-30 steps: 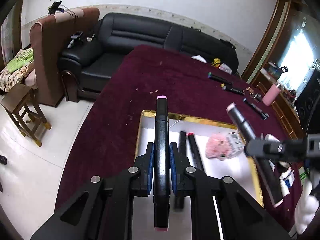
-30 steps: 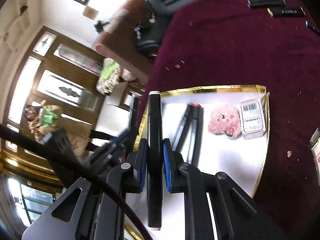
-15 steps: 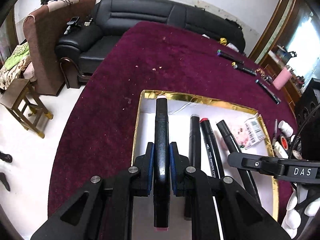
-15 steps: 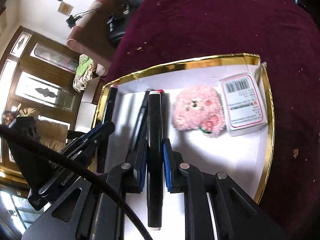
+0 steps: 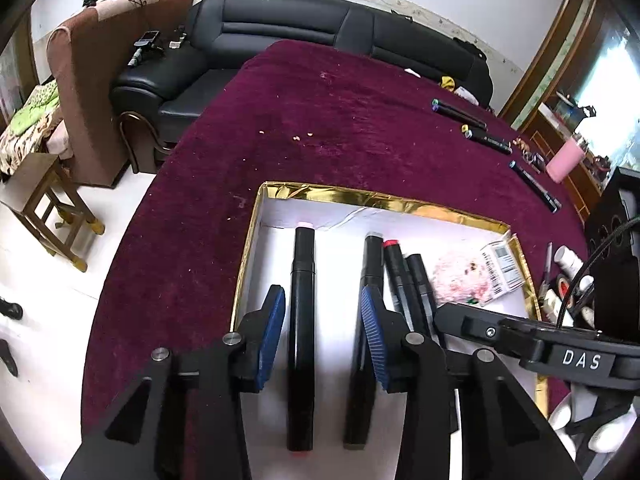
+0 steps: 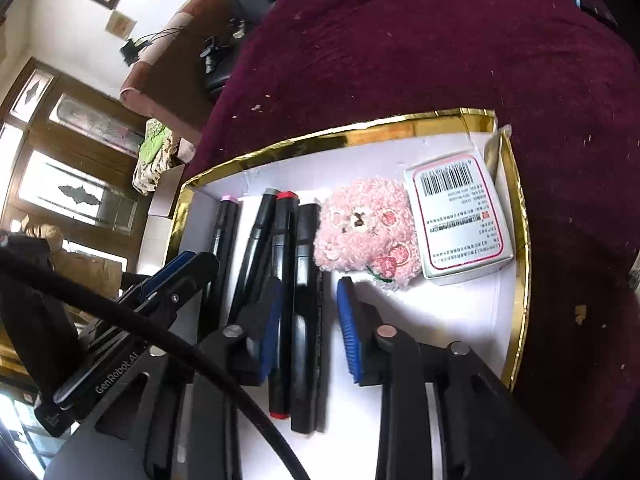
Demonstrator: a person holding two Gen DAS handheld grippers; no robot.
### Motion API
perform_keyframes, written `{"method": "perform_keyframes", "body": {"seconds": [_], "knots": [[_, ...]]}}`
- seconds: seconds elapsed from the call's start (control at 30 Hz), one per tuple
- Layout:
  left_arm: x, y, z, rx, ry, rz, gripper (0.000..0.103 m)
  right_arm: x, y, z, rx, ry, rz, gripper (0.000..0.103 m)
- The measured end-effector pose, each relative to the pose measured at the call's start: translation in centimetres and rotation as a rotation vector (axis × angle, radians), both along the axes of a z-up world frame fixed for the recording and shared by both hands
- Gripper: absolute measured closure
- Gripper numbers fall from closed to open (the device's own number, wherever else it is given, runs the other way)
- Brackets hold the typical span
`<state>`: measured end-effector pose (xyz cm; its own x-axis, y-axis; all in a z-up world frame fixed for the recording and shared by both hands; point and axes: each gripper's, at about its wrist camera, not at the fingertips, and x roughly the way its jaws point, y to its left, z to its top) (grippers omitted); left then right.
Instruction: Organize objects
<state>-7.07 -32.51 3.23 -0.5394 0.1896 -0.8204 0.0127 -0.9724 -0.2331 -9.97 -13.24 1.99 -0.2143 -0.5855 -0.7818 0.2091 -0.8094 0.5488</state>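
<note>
Gold-rimmed tray: both markers now released, fingers opening.

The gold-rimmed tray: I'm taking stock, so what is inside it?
Inside the gold-rimmed tray: four black markers, a pink plush toy and a barcoded white box. The fingers cover the markers' near parts.

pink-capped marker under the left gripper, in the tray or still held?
In the tray. The pink-capped marker lies flat on the tray floor; the left gripper jaws are opening, pads clear of it.
</note>
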Motion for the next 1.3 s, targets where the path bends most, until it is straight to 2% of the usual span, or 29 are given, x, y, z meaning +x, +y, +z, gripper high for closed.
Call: {"method": "perform_keyframes", "body": {"seconds": [0.2, 0.27, 0.4, 0.53, 0.6, 0.63, 0.67, 0.7, 0.73, 0.8, 0.93, 1.0, 1.07, 1.1, 1.13, 1.17, 1.2, 1.23, 1.27, 1.3], "knots": [[2.4, 0.0, 2.3, 0.063, 0.054, 0.016, 0.068, 1.5, 1.3, 2.7, -0.002, 0.102, 0.016, 0.075], [3.9, 0.2, 3.2, 0.100, 0.080, 0.020, 0.062, 2.5, 2.1, 3.4, 0.000, 0.131, 0.020, 0.074], [6.9, 0.5, 5.0, 0.157, 0.159, 0.043, 0.061, 5.7, 4.5, 5.0, -0.033, 0.195, 0.023, 0.067], [7.6, -0.9, 8.9, 0.124, 0.241, 0.123, 0.061, 9.1, 7.5, 6.1, -0.071, 0.234, 0.007, 0.065], [8.8, -1.3, 10.8, 0.131, 0.288, 0.135, 0.055, 11.2, 9.0, 6.7, -0.091, 0.273, 0.000, 0.061], [9.6, -0.9, 11.3, 0.132, 0.309, 0.125, 0.047, 12.6, 10.0, 6.8, -0.094, 0.308, -0.006, 0.058], [10.7, -0.3, 11.3, 0.143, 0.320, 0.120, 0.046, 13.6, 10.5, 6.9, -0.086, 0.342, -0.018, 0.051], [11.6, 0.5, 11.0, 0.173, 0.318, 0.108, 0.046, 14.5, 11.2, 6.9, -0.071, 0.371, -0.037, 0.049], [12.9, 1.9, 10.2, 0.234, 0.311, 0.071, 0.046, 15.5, 11.9, 6.8, -0.058, 0.396, -0.061, 0.049], [14.5, 4.3, 8.7, 0.296, 0.299, 0.025, 0.046, 16.4, 12.6, 6.9, -0.041, 0.415, -0.081, 0.049], [16.6, 10.3, 5.5, 0.341, 0.232, -0.092, 0.046, 18.9, 14.2, 8.4, 0.054, 0.527, -0.109, 0.049], [17.5, 13.0, 5.3, 0.311, 0.228, -0.151, 0.046, 21.1, 14.8, 9.7, 0.107, 0.622, -0.129, 0.049], [18.9, 15.0, 6.5, 0.236, 0.294, -0.172, 0.046, 24.1, 15.6, 11.4, 0.176, 0.765, -0.170, 0.046], [19.9, 15.8, 7.2, 0.193, 0.341, -0.176, 0.046, 25.6, 15.8, 12.1, 0.218, 0.844, -0.203, 0.032], [21.0, 16.4, 8.2, 0.135, 0.404, -0.172, 0.046, 27.7, 16.2, 12.7, 0.271, 0.944, -0.257, 0.011], [22.4, 17.1, 9.3, 0.060, 0.483, -0.161, 0.046, 29.3, 16.5, 13.0, 0.309, 1.034, -0.310, 0.004], [23.7, 17.7, 10.2, -0.005, 0.555, -0.148, 0.046, 30.4, 16.8, 13.1, 0.329, 1.109, -0.349, 0.000], [25.1, 18.5, 11.1, -0.077, 0.636, -0.131, 0.045, 31.0, 17.0, 12.9, 0.344, 1.152, -0.376, 0.000], [25.7, 19.0, 11.6, -0.117, 0.674, -0.125, 0.036, 31.0, 17.1, 12.7, 0.356, 1.138, -0.383, 0.000], [26.1, 19.6, 11.9, -0.157, 0.693, -0.119, 0.035, 30.4, 17.2, 12.3, 0.356, 1.092, -0.368, 0.000]]}}
